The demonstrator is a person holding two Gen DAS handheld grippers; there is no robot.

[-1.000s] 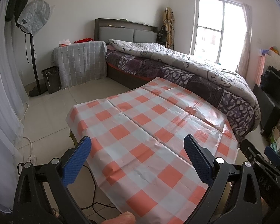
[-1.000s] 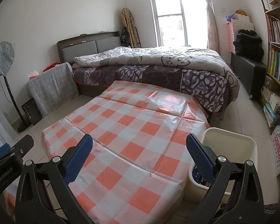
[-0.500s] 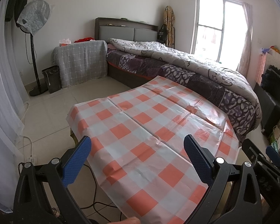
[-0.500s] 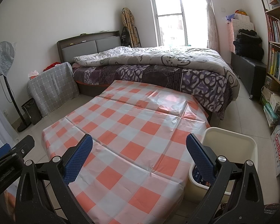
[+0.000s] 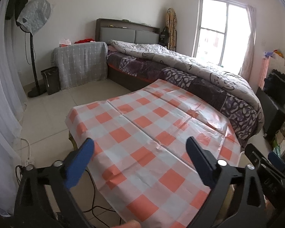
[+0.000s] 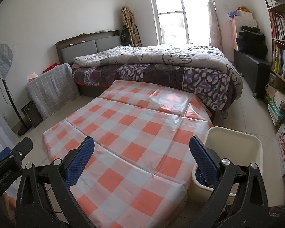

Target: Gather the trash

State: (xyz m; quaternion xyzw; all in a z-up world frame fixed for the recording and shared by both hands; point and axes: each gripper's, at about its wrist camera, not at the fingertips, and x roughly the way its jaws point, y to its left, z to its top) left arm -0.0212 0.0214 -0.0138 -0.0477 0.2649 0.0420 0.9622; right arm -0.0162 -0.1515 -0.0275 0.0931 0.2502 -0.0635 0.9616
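Both the left gripper (image 5: 139, 148) and right gripper (image 6: 141, 148) hang wide apart, holding nothing, above the checkered worktop (image 6: 134, 136).

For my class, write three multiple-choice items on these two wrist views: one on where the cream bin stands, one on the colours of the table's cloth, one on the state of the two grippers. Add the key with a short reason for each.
1. Where does the cream bin stand?
A. On the floor at the right side of the table
B. On the bed
C. Under the window

2. Which colours make up the checked tablecloth?
A. Green and yellow
B. Orange and white
C. Black and purple

3. In what state are the left gripper and the right gripper?
A. Both shut on trash
B. One open, one shut
C. Both open and holding nothing

Key: 1 A, the right wrist view shows the bin on the tiles against the cloth's right edge. 2 B, the squares alternate orange and white. 3 C, each view shows blue fingers spread wide with only the cloth beyond them.
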